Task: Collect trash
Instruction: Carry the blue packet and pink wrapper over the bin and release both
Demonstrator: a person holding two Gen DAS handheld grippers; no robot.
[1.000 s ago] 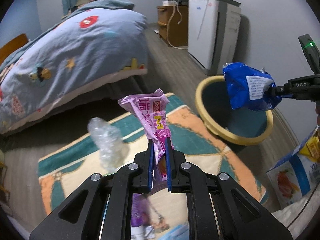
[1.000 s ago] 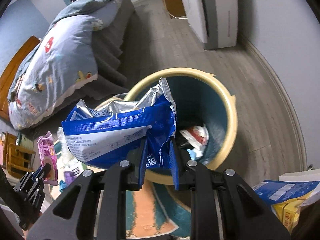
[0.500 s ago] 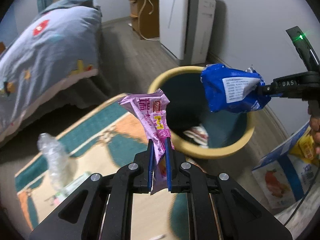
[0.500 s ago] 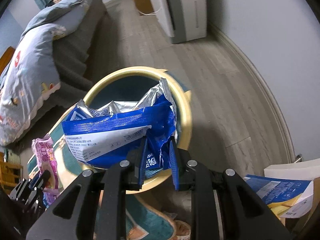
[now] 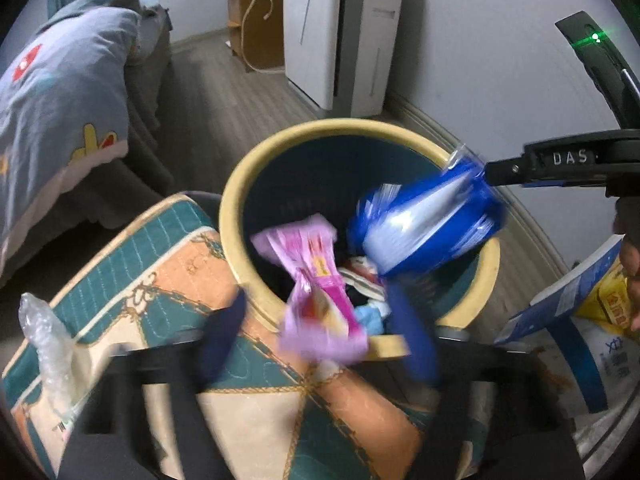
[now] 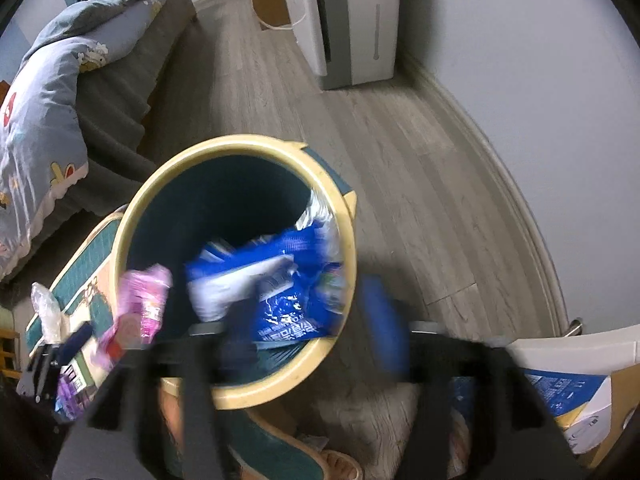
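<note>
Left wrist alone shows right gripper side-on, both jaws just spread (blurred), wrappers loose over bin.

Grey plank floor, pale wall, bed, patterned rug.

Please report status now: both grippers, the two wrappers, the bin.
Both grippers' jaws just opened wide. Pink wrapper and blue bag released, dropping into yellow-rimmed bin. Nothing blocks the bin.

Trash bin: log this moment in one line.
left tongs open, just released | right tongs open, just released | pink wrapper, blue bag dropping into trash bin
</note>
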